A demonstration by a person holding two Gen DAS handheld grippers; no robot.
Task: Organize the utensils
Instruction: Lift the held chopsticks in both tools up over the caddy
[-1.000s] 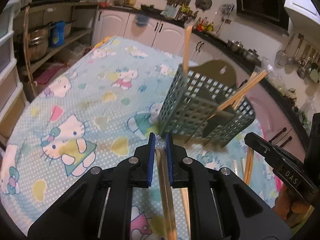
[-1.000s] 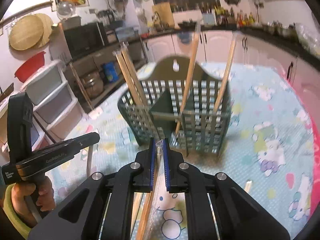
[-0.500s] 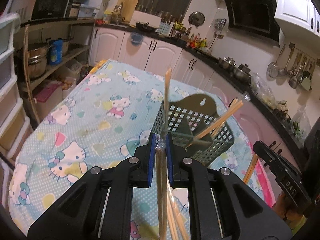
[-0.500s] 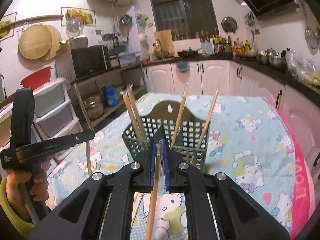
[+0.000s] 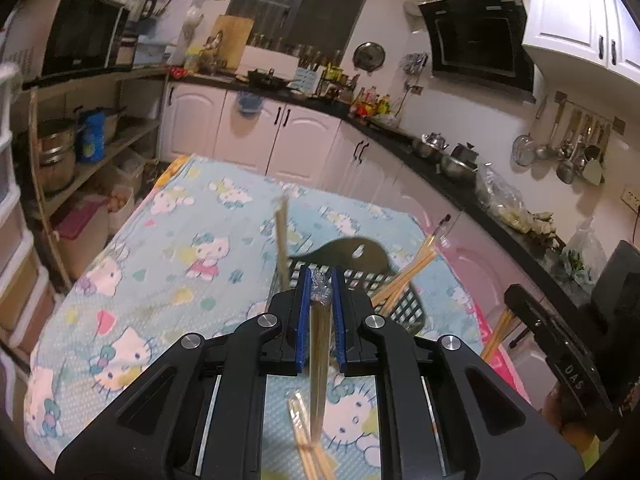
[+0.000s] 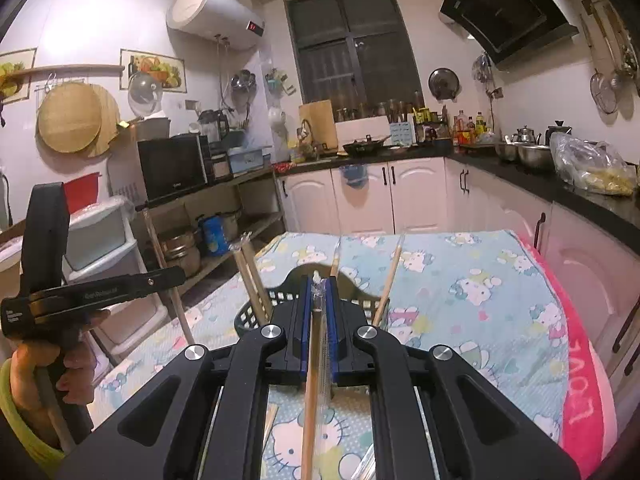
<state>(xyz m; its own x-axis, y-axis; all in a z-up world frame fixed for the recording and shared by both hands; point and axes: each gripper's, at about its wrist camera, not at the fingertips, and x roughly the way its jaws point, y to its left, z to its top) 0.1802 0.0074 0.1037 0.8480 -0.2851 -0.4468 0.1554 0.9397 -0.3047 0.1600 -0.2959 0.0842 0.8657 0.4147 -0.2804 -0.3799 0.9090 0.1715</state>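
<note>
Two grippers, left (image 5: pixel 320 280) & right (image 6: pixel 319 286), each clamped on 1 wrapped chopstick pair (image 5: pixel 319 344), 1 basket (image 6: pixel 280 296).

I held one wrapped pair of chopsticks (image 5: pixel 319 344) upright in my left jaws, another wrapped pair (image 6: pixel 316 364) in my right. Below stood the dark green lattice basket (image 6: pixel 256 316) on the cloth, several chopstick pairs (image 5: pixel 408 276) leaning inside it. Loose chopsticks (image 5: pixel 304 428) lay nearer me.
</note>
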